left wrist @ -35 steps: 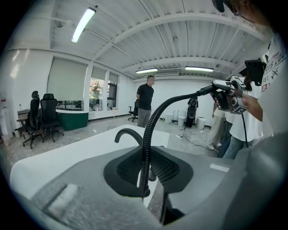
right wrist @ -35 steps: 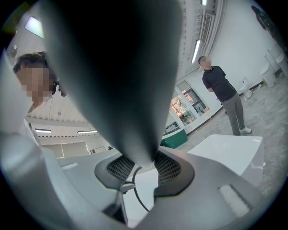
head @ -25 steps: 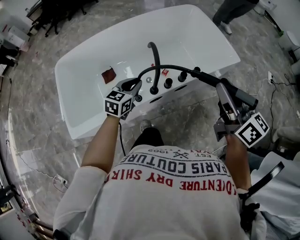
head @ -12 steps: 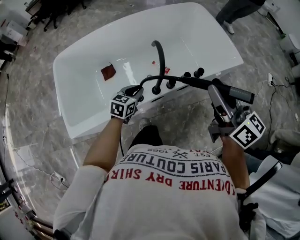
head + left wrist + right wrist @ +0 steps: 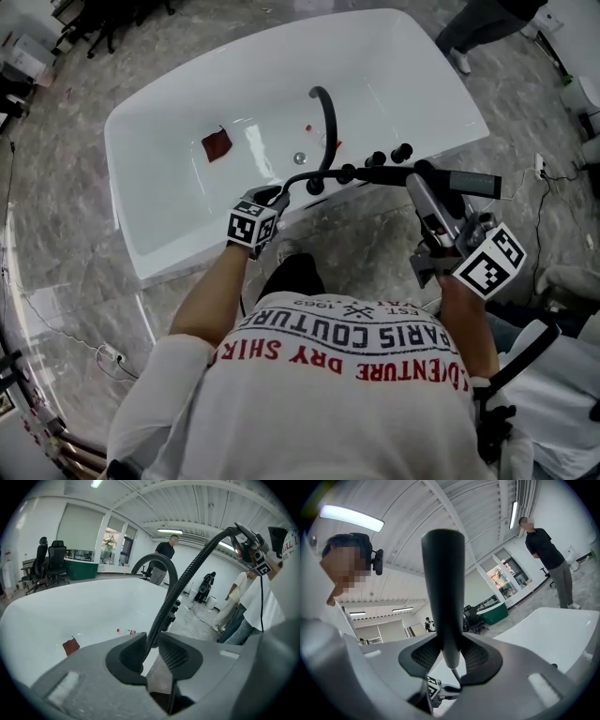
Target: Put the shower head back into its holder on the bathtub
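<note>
1. Lowered since a second ago, our left gripper (image 5: 267,197) sits by the tub (image 5: 178,258) rim, its fingers just opening, loose around the hose (image 5: 302,175).
2. Our right gripper's (image 5: 422,187) fingers pinch the shower head (image 5: 473,182), level beside the rim.
3. Its long axis follows the rim, free end pointing right; the fittings (image 5: 375,159) lie just left, nearest our right hand.
</note>
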Motion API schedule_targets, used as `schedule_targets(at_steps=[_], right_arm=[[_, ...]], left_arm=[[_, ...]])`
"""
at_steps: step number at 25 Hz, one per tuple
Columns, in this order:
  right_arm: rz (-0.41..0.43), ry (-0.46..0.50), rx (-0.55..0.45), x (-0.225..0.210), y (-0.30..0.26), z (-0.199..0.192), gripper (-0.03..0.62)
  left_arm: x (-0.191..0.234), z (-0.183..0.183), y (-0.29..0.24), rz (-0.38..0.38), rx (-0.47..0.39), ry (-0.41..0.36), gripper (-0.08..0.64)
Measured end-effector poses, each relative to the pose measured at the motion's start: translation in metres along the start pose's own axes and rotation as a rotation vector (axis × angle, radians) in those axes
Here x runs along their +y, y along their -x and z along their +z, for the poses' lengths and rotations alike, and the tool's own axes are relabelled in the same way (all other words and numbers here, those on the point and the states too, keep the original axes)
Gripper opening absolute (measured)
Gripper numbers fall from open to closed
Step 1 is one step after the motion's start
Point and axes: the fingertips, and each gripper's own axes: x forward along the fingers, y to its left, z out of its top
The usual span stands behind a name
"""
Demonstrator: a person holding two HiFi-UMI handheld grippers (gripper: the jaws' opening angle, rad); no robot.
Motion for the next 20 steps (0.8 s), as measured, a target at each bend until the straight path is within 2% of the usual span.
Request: schedule_targets(at_steps=[7, 11, 14, 20], right_arm=[[0.025, 0.005, 0.045, 0.015, -0.020, -0.009, 0.137], [0.046, 0.050, 0.088, 0.023, -0.034, -0.023, 0.137], [0.072, 0.084, 0.120, 0.030, -0.047, -0.036, 0.137], [0.114, 0.139, 0.203, 0.036, -0.074, -0.068, 0.137]], left_arm=[[-0.003, 0.013, 0.031, -0.001, -0.059, 0.044, 0.085], [-0.011, 0.028, 0.053, -0.017, -0.106, 0.090, 0.060], [-0.017, 0.040, 0.074, -0.034, -0.159, 0.101, 0.002], [-0.033, 0.073, 0.121, -0.052, -0.287, 0.117, 0.002]])
